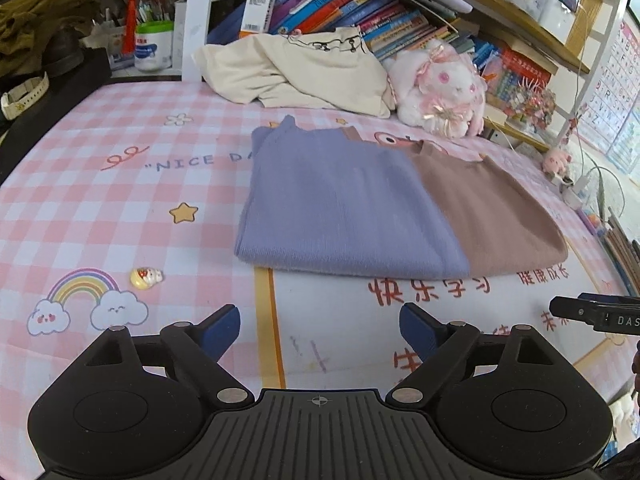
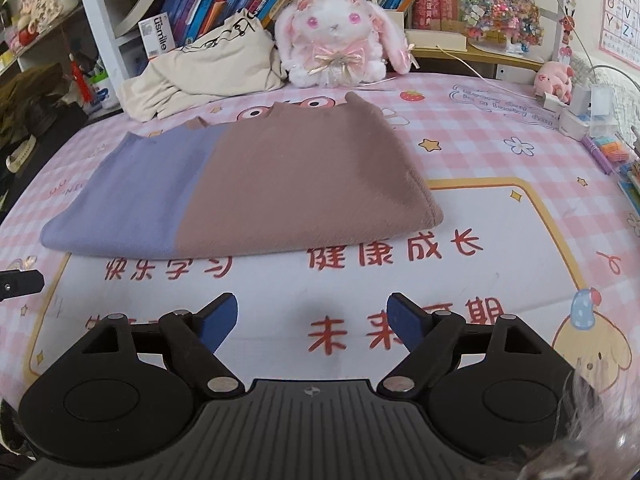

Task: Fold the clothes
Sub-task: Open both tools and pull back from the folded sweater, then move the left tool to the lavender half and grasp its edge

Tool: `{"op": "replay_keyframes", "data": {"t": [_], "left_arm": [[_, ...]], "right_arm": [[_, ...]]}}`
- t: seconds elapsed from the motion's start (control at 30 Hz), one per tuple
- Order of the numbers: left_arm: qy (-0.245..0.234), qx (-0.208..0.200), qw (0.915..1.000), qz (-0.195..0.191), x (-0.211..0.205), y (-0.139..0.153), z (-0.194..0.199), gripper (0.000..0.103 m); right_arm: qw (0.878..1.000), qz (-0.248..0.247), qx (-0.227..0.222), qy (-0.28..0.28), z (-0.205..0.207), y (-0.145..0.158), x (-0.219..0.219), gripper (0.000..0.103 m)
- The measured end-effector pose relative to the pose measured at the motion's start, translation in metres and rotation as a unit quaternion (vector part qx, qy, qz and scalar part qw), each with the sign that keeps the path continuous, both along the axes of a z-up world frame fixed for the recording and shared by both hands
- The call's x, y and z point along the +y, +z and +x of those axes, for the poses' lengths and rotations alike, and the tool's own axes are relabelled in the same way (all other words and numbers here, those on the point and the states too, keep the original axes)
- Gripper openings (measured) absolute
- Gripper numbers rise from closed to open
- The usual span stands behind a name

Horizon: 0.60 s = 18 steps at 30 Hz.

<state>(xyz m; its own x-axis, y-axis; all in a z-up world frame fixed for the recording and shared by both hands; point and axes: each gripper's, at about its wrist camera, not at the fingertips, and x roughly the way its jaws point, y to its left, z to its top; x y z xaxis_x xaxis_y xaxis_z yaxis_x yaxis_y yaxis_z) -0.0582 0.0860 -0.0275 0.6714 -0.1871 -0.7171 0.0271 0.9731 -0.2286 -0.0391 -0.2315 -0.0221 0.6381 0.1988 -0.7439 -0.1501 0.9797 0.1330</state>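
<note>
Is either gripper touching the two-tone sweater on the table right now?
Apart. In the left wrist view the left gripper stands open with bare tablecloth before the sweater; the right wrist view shows the same for the right gripper.

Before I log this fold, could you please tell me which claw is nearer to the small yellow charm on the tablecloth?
Left. The left claw sits just right of the yellow charm; the right claw is farther right, opposite the brown half of the sweater.
</note>
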Motion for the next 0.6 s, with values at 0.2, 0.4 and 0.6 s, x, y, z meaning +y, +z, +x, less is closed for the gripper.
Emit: {"op": "replay_keyframes", "data": {"t": [0.2, 0.4, 0.6], "left_arm": [[0.002, 0.015, 0.9998, -0.016, 0.008, -0.007, -0.002, 0.09], [0.009, 0.033, 0.9989, -0.032, 0.016, -0.013, 0.0, 0.09], [0.016, 0.046, 0.9973, -0.056, 0.022, -0.018, 0.005, 0.094]], "right_arm": [[1.0, -0.009, 0.011, 0.0, -0.007, -0.002, 0.009, 0.083], [0.999, -0.027, 0.015, 0.012, -0.011, -0.002, 0.021, 0.085], [0.997, -0.06, -0.003, 0.038, -0.014, 0.001, 0.037, 0.085]]}}
